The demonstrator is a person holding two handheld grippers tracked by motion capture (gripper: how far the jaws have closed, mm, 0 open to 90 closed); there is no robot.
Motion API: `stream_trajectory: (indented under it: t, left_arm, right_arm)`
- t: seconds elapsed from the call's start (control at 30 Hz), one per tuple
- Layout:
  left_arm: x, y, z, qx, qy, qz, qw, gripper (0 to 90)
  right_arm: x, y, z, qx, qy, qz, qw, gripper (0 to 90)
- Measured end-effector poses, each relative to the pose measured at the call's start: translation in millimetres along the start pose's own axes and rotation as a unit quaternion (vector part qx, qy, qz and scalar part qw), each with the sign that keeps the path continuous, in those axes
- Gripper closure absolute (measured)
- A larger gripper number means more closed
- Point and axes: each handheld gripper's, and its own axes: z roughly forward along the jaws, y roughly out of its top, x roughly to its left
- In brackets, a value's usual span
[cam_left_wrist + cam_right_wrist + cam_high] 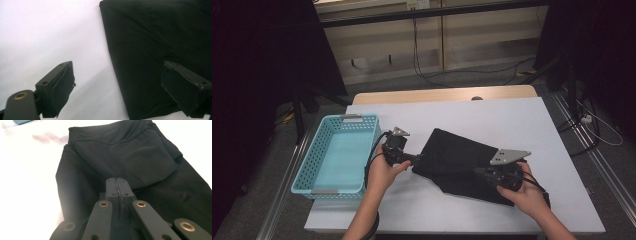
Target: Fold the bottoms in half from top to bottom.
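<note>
Right gripper [482, 172] nearest, jaws pressed together, whether pinching the black cloth [462, 162] impossible to tell. Left gripper [416, 159] spread wide, astride the cloth's left edge, one jaw over fabric. Long axis slanting away toward upper left; blue basket [307, 165] beyond.

Lighting/img quality: lit table, dark surround, both gripper cams overexposed.

High view: light from overhead, white tabletop [492, 120] evenly bright, room edges nr black, soft short shadows under hands, slightly soft overall. Left gripper view: table blown out to white, black cloth [155, 50] crushed w/ almost no fold detail, jaws close up & soft. Right gripper view: glare on table, far edge blurred, cloth folds faintly readable.
</note>
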Motion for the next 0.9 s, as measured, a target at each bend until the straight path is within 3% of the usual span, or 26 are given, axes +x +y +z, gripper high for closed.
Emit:
stream_trajectory:
  t: [0.6, 0.7, 0.83, 0.9]
  left_arm:
    - [4.7, -3.1, -3.8, -0.001, -0.002, 0.016, 0.9999, 7.1]
    - [4.7, -3.4, -3.9, 0.001, -0.001, 0.019, 0.9998, 7.0]
    - [5.2, -2.6, -4.6, -0.001, -0.002, 0.022, 0.9998, 6.7]
    - [5.3, -2.7, -4.8, -0.006, -0.008, 0.009, 0.9999, 6.6]
  right_arm:
    - [-0.6, -12.0, -17.7, 0.002, -0.008, 0.01, 0.9999, 89.9]
    - [0.8, -14.6, -23.4, -0.004, -0.011, 0.009, 0.9999, 89.9]
    - [-3.3, -14.7, -31.2, -0.02, -0.014, 0.024, 0.9994, 89.9]
    - [-5.9, -15.5, -32.2, -0.024, -0.015, 0.032, 0.9991, 89.9]
